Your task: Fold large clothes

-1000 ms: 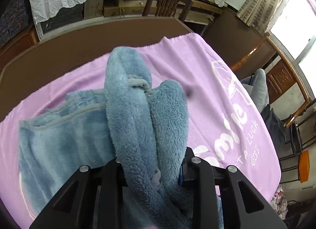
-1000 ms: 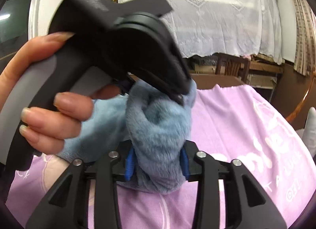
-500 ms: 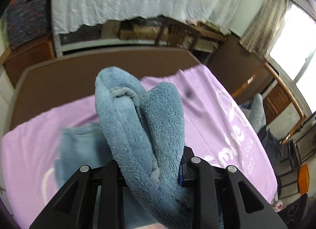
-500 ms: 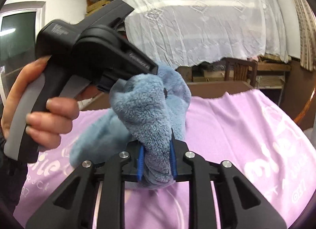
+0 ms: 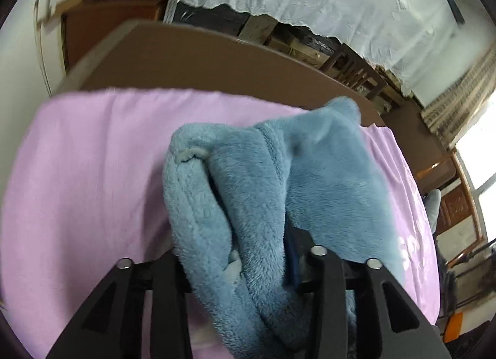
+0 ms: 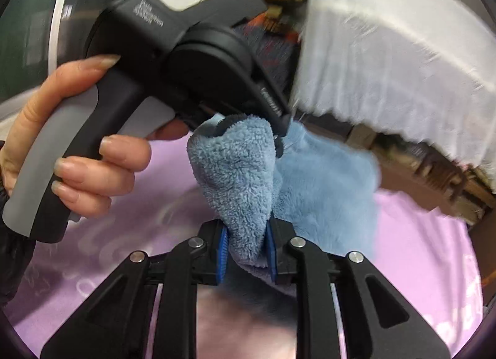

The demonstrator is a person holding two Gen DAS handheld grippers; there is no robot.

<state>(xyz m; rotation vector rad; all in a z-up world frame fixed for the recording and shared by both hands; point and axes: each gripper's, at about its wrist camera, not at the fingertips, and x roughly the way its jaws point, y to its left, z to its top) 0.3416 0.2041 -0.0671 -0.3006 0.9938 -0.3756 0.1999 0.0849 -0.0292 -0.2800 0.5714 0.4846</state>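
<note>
While the pink sheet (image 5: pixel 93 157) covers the counter (image 5: pixel 186 55), the blue fleece garment (image 5: pixel 279 179) hangs above it, bunched, pinched by both the left claw (image 5: pixel 235 263) and right claw (image 6: pixel 246 249). Mid-fold, likely; next, spread and lay it flat.

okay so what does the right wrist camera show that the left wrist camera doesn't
Only the right wrist view shows the person's left hand gripping the other tool's handle, and the right claw shut on the blue fleece garment.

Only the left wrist view shows the bare brown table and the left claw clamped on that garment.

Both show the purple blanket underneath.
</note>
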